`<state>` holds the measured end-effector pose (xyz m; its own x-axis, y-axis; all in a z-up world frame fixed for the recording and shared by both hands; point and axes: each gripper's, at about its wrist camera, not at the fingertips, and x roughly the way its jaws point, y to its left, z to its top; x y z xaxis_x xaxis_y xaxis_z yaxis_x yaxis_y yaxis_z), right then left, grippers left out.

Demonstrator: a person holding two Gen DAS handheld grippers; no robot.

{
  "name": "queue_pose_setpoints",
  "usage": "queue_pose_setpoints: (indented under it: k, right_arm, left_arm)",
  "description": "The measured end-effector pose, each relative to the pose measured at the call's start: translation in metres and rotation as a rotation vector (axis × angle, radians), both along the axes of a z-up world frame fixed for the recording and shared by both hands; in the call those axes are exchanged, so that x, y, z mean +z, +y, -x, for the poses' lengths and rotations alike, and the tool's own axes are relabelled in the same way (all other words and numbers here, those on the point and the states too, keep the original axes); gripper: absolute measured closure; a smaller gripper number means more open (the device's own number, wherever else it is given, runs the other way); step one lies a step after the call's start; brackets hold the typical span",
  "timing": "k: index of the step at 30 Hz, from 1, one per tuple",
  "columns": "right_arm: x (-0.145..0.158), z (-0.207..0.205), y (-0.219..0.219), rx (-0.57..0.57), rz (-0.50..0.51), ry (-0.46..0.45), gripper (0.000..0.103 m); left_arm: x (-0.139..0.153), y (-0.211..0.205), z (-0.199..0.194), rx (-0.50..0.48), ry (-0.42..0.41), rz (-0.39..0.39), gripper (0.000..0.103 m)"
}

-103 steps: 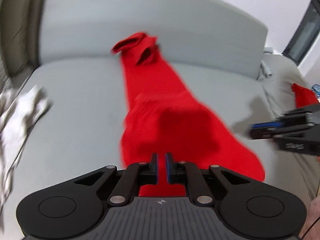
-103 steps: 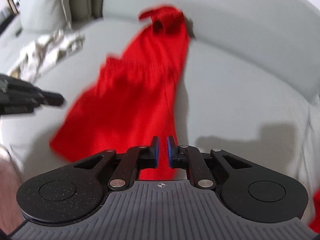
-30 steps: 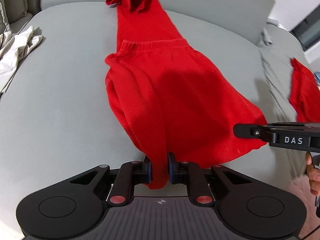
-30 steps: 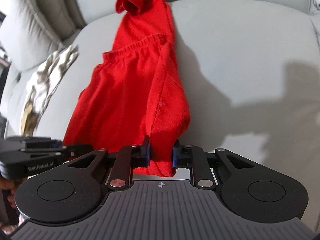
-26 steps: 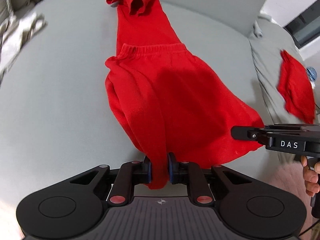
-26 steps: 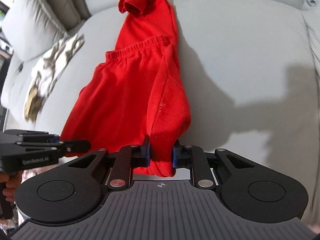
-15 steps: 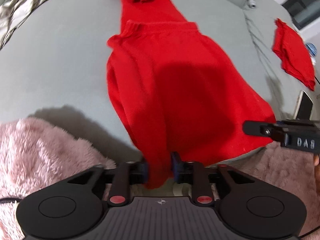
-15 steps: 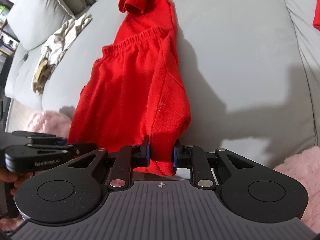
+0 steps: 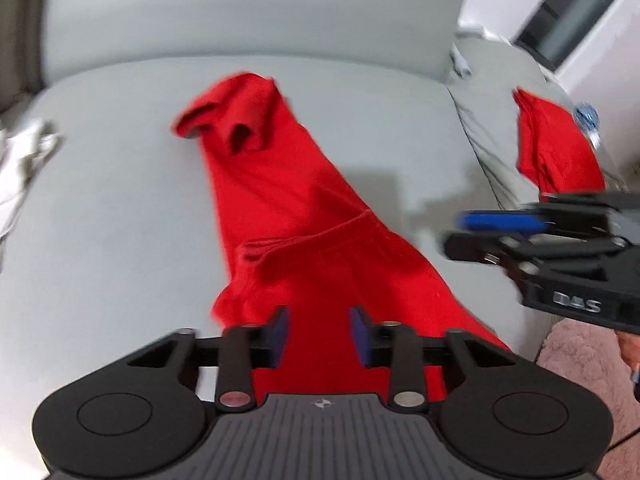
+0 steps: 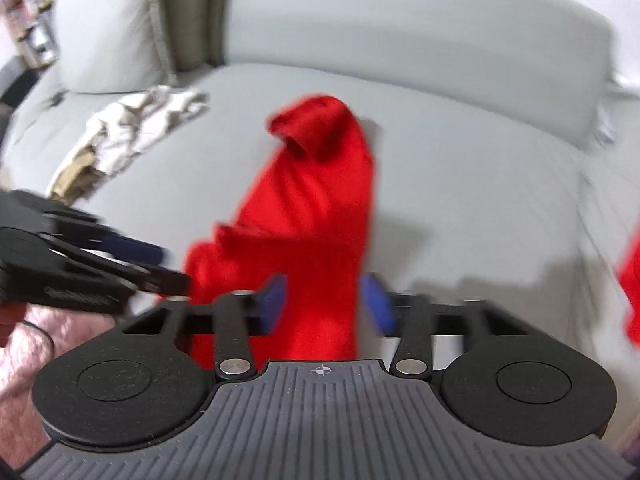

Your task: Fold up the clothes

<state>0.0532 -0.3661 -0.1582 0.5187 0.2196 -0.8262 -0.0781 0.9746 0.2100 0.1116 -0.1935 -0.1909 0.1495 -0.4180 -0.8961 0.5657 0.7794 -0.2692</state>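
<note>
sofa (image 9: 120, 208): grey seat and backrest fill both views; its front edge is hidden behind the gripper bodies, its side ends are cut off by the frame. bare grey seat lies open on both sides of the red garment.
red garment (image 9: 304, 248): long red piece laid from near the backrest down to the front edge of the seat, the far end bunched into a rumpled lump, an elastic band crossing it about midway. the near end runs under both gripper bodies and is hidden there; motion blur softens its folds, so the kind of garment is hard to settle.
pink rug (image 9: 580, 360): fuzzy strip at the sofa's front right corner, mostly cut off.
pale crumpled cloth (image 10: 132, 136): white and tan heap at the left part of the seat, well apart from the red garment; blurred.
second red cloth (image 9: 552, 148): on the right section of the sofa, well apart; only a sliver shows at the right wrist view's edge.
left gripper (image 9: 318, 334): fingers spread apart, nothing between them; red cloth shows through the gap below. whether the pads touch it cannot be told.
right gripper (image 10: 324, 304): fingers spread wide, gripping nothing; red cloth fills the gap behind. blurred.
hand (image 10: 36, 340): at the left gripper's handle, blurred and partly cut off.
</note>
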Motion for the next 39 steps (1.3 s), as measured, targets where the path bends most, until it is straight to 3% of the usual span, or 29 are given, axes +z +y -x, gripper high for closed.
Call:
queue_pose_setpoints:
  k: [3,6,9,10,11,12,14,17,20,23,28,29,30,32,34,36,37,39]
  right_arm:
    - [-0.042,-0.035,0.004,0.009,0.002,0.092,0.091]
    - [-0.085,-0.055,0.009,0.021,0.083,0.165,0.101]
    - [-0.091,-0.055,0.006,0.035,0.061,0.166,0.101]
    - [-0.088,-0.054,0.004,0.04,0.049,0.171,0.095]
    - [-0.079,-0.057,0.003,0.048,0.033,0.159,0.086]
    - [-0.07,-0.06,0.001,0.056,0.018,0.146,0.085]
    - [-0.052,-0.066,-0.002,0.072,-0.011,0.12,0.084]
    - [-0.039,-0.09,0.002,0.053,0.03,0.014,0.082]
    - [-0.043,-0.127,0.004,0.013,0.083,-0.061,0.081]
    - [-0.061,-0.16,0.0,0.01,0.092,-0.051,0.081]
    - [-0.102,-0.215,-0.009,0.049,0.033,0.085,0.08]
    - [-0.109,-0.231,-0.011,0.06,-0.002,0.117,0.083]
    - [-0.114,-0.246,-0.014,0.067,-0.036,0.142,0.087]
    - [-0.094,-0.264,-0.025,-0.03,-0.061,-0.012,0.089]
    - [-0.075,-0.282,-0.037,-0.124,-0.085,-0.16,0.093]
    - [-0.076,-0.279,-0.04,-0.118,-0.105,-0.099,0.093]
    - [-0.077,-0.278,-0.042,-0.115,-0.116,-0.069,0.091]
    - [-0.078,-0.276,-0.045,-0.109,-0.136,-0.008,0.066]
  left_arm:
    - [-0.041,-0.003,-0.027,0.07,0.063,-0.038,0.094]
    - [-0.066,0.012,-0.045,0.193,0.145,0.032,0.093]
    - [-0.064,0.023,-0.05,0.222,0.197,0.086,0.094]
    - [-0.058,0.025,-0.051,0.211,0.207,0.1,0.095]
    - [-0.047,0.026,-0.052,0.196,0.204,0.129,0.088]
    - [-0.037,0.028,-0.053,0.183,0.2,0.157,0.082]
    - [-0.017,0.027,-0.061,0.194,0.106,0.171,0.082]
    - [-0.009,0.009,-0.077,0.197,-0.013,0.151,0.082]
    - [-0.024,-0.014,-0.095,0.173,-0.036,0.11,0.085]
    - [-0.045,-0.028,-0.117,0.166,-0.035,0.068,0.087]
    - [-0.062,-0.034,-0.152,0.143,-0.058,-0.014,0.087]
    - [-0.061,-0.036,-0.169,0.142,-0.08,-0.033,0.087]
    - [-0.056,-0.036,-0.181,0.171,-0.104,-0.026,0.087]
    - [-0.03,-0.026,-0.205,0.318,-0.205,0.071,0.087]
    - [-0.01,-0.016,-0.222,0.428,-0.274,0.148,0.072]
    - [0.008,-0.008,-0.236,0.487,-0.305,0.193,0.071]
    - [0.009,-0.007,-0.236,0.483,-0.302,0.188,0.071]
    - [0.002,-0.009,-0.229,0.441,-0.288,0.152,0.07]
